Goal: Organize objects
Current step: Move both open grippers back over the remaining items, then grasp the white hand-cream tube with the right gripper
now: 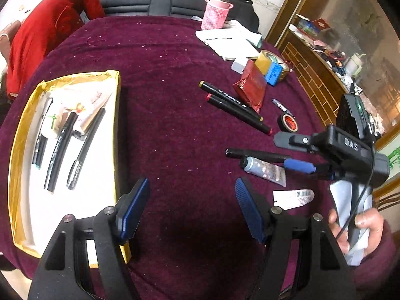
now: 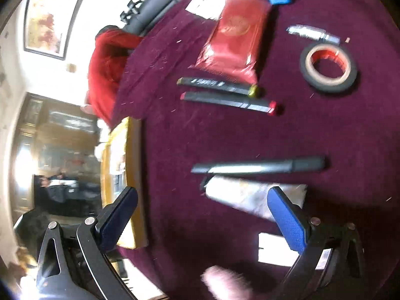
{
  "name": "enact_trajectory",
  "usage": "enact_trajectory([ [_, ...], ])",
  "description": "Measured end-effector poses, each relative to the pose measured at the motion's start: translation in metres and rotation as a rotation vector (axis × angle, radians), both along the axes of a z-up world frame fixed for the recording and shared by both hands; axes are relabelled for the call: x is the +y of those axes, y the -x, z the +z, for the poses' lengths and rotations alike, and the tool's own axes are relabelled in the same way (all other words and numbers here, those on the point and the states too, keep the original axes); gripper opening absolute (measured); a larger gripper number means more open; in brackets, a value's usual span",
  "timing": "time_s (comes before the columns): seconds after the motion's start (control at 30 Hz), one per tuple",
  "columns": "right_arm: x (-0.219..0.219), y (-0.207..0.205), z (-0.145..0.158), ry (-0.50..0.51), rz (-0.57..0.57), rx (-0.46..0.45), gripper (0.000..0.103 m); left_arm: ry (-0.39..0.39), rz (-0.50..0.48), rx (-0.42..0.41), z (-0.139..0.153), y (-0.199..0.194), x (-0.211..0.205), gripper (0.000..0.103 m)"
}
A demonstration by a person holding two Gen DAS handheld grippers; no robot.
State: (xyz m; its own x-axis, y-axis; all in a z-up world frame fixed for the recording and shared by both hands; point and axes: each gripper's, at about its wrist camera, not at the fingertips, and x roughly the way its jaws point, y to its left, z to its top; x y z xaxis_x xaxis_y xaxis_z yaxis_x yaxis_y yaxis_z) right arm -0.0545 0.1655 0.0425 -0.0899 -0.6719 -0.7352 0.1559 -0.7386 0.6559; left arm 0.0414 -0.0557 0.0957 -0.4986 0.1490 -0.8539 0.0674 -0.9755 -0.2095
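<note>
A gold-rimmed box (image 1: 117, 105) on the purple tablecloth holds several pens and a tube. My left gripper (image 1: 192, 207) is open and empty, just right of the box. My right gripper (image 2: 202, 215) is open and empty, hovering over a white tube (image 2: 250, 197) and a dark pen (image 2: 260, 166). In the left wrist view the right gripper (image 1: 290, 152) sits above that tube (image 1: 267, 171) and pen (image 1: 252, 154). Two black markers (image 1: 235, 106) lie further back; they also show in the right wrist view (image 2: 225, 93).
A black tape roll (image 1: 288, 122) (image 2: 328, 68), a red packet (image 1: 251, 87) (image 2: 232, 40), a small silver tube (image 1: 282, 106), a white label (image 1: 292, 197), yellow tape, a blue block, papers and a pink cup (image 1: 214, 13) lie on the cloth. A person in red (image 1: 47, 30) sits at the far left.
</note>
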Motion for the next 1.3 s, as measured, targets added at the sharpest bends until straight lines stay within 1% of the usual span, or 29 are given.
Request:
enact_trajectory([
  [0.03,0.001,0.001,0.000,-0.016,-0.002,0.005,0.102,0.004,0.006,-0.006,0.000,0.000,0.000,0.070],
  [0.1,0.003,0.003,-0.003,-0.078,-0.011,0.022,0.102,0.009,0.009,-0.016,-0.001,0.000,0.000,0.070],
  [0.17,0.010,0.004,-0.007,-0.086,-0.020,0.017,0.102,0.013,0.012,-0.020,-0.001,0.001,0.000,0.070],
  [0.23,0.012,0.003,-0.007,-0.109,-0.024,0.032,0.102,0.002,0.017,-0.034,-0.002,0.002,0.000,0.070],
  [0.3,0.016,0.005,-0.008,-0.165,-0.030,0.067,0.102,-0.002,0.020,-0.046,-0.003,0.003,0.001,0.070],
  [0.4,0.021,0.007,-0.011,-0.238,-0.037,0.094,0.102,0.007,0.017,-0.059,-0.005,0.002,0.004,0.070],
  [0.47,0.020,0.007,-0.014,-0.238,-0.026,0.089,0.102,0.014,0.018,-0.065,-0.006,0.000,0.005,0.070],
  [0.53,0.015,0.004,-0.012,-0.250,-0.015,0.104,0.102,0.021,0.025,-0.070,-0.006,-0.002,0.004,0.070],
  [0.63,-0.001,-0.002,-0.012,-0.202,0.036,0.089,0.102,0.034,0.047,-0.066,-0.003,-0.007,0.000,0.070],
  [0.73,-0.022,-0.013,-0.007,-0.198,0.102,0.119,0.102,0.038,0.072,-0.065,-0.001,-0.012,-0.007,0.070],
  [0.8,-0.035,-0.019,-0.005,-0.162,0.149,0.123,0.102,0.041,0.089,-0.065,0.001,-0.017,-0.011,0.070],
  [0.87,-0.045,-0.022,-0.006,-0.135,0.172,0.114,0.102,0.047,0.100,-0.069,0.002,-0.021,-0.015,0.070],
  [0.93,-0.050,-0.025,-0.011,-0.096,0.184,0.085,0.102,0.054,0.111,-0.078,0.001,-0.025,-0.018,0.070],
  [0.97,-0.050,-0.027,-0.015,-0.080,0.185,0.064,0.102,0.054,0.116,-0.080,0.001,-0.027,-0.020,0.070],
  [1.03,-0.050,-0.030,-0.014,-0.067,0.180,0.073,0.102,0.047,0.122,-0.075,0.002,-0.028,-0.023,0.070],
  [1.07,-0.048,-0.029,-0.015,-0.058,0.178,0.064,0.102,0.043,0.123,-0.071,0.003,-0.027,-0.024,0.070],
  [1.13,-0.044,-0.027,-0.013,-0.060,0.148,0.061,0.102,0.030,0.115,-0.050,0.005,-0.024,-0.026,0.070],
  [1.23,-0.030,-0.024,0.001,-0.087,0.098,0.097,0.102,0.010,0.115,0.002,0.017,-0.019,-0.033,0.070],
  [1.3,-0.029,-0.020,0.010,-0.098,0.077,0.116,0.102,-0.004,0.126,0.028,0.024,-0.019,-0.040,0.070],
])
